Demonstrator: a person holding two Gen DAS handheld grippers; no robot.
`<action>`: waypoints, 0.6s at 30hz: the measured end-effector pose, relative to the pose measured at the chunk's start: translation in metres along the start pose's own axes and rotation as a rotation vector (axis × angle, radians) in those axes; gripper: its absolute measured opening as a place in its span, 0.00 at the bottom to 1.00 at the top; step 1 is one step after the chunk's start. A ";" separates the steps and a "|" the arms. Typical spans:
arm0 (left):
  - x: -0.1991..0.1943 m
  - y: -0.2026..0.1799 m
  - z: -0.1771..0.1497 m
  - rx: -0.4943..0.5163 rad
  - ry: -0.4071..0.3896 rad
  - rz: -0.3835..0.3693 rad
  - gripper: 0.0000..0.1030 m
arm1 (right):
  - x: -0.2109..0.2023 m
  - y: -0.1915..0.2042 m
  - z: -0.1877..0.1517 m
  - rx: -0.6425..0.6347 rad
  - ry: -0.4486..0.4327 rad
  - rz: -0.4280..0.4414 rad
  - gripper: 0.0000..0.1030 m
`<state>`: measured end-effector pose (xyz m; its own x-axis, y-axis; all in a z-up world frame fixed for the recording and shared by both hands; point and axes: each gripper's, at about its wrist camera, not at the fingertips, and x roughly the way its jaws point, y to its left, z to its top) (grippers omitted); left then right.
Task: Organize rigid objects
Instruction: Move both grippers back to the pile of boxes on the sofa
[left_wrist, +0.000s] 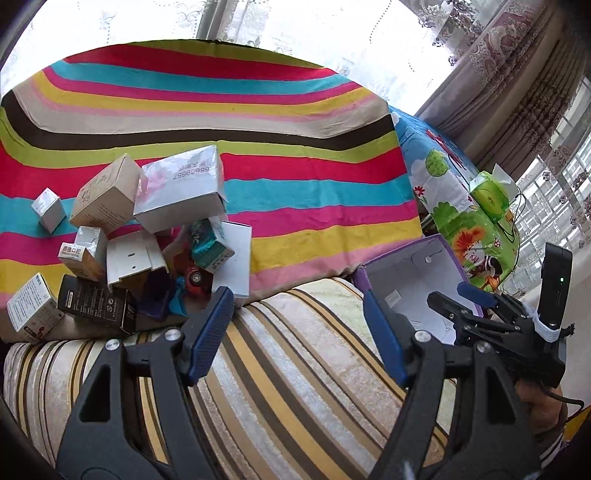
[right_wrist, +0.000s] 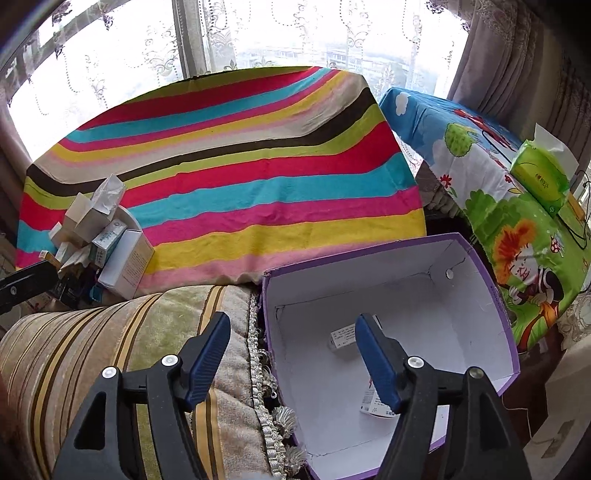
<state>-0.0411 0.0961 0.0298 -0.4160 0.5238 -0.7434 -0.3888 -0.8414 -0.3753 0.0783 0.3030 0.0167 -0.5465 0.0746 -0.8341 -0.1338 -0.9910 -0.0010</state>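
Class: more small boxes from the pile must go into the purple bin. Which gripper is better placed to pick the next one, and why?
Left. The left gripper stands open beside the pile of boxes. The right gripper hangs open at the purple bin, away from the pile.

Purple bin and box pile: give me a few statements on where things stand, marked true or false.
1. The purple bin already holds small boxes. True.
2. The right gripper grips a box. False: its jaws stand open with nothing between them.
3. The pile of boxes lies on the striped cloth. True.
4. The left gripper is shut on the toy car. False: it is open and empty; the car sits in the pile.
5. The green tissue pack is inside the bin. False: it rests on the cartoon cloth.
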 end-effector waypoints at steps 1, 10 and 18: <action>-0.004 0.011 0.000 -0.020 -0.007 0.009 0.73 | 0.000 0.006 0.002 -0.010 0.000 0.009 0.70; -0.034 0.092 0.000 -0.164 -0.044 0.094 0.76 | 0.002 0.074 0.024 -0.128 -0.025 0.054 0.82; -0.052 0.161 -0.010 -0.261 -0.024 0.211 0.83 | 0.015 0.133 0.044 -0.179 -0.022 0.103 0.85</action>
<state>-0.0739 -0.0675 0.0022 -0.4850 0.3343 -0.8081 -0.0695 -0.9359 -0.3455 0.0158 0.1770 0.0283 -0.5678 -0.0273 -0.8227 0.0718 -0.9973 -0.0165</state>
